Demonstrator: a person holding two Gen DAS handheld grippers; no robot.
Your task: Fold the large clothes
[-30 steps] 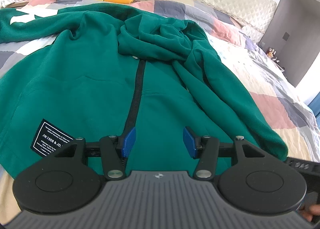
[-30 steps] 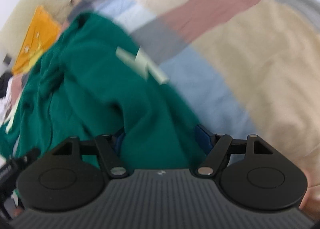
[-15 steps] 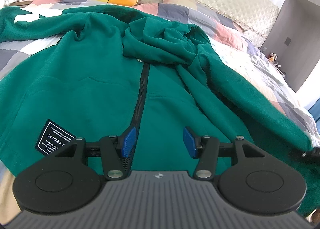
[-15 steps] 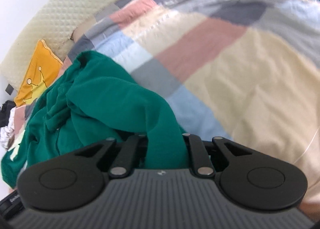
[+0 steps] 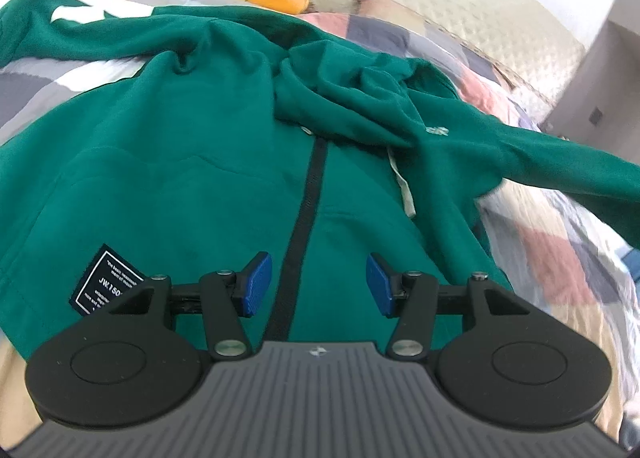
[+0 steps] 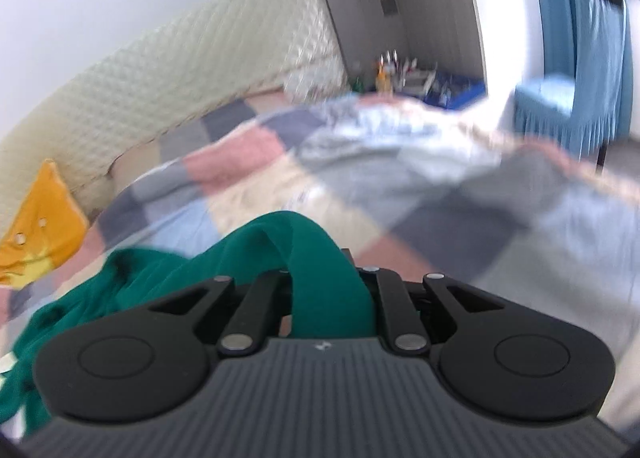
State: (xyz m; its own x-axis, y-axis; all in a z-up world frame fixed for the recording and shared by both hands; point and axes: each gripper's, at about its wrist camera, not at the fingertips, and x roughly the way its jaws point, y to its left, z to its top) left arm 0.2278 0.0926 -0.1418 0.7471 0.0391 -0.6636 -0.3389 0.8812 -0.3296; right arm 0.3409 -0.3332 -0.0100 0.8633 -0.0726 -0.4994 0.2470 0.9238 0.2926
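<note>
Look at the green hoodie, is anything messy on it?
Yes. The hoodie lies flat, but its hood is bunched in a crumpled heap at the neck, and one sleeve is stretched off sideways, pinched by the right gripper. The left gripper is open.

Soft, even daylight fills both views, bright enough that the white wall (image 6: 140,10) washes out and the strip beside the blue curtain (image 6: 592,58) glares. Shadows are faint, gathered only in the folds of the green hoodie (image 5: 180,162). The left view is fairly sharp at centre and smears slightly toward its edges. The right view is heavily motion-blurred across the patchwork bedspread (image 6: 460,194). Fisheye bending curves both frames, and their corners darken.
</note>
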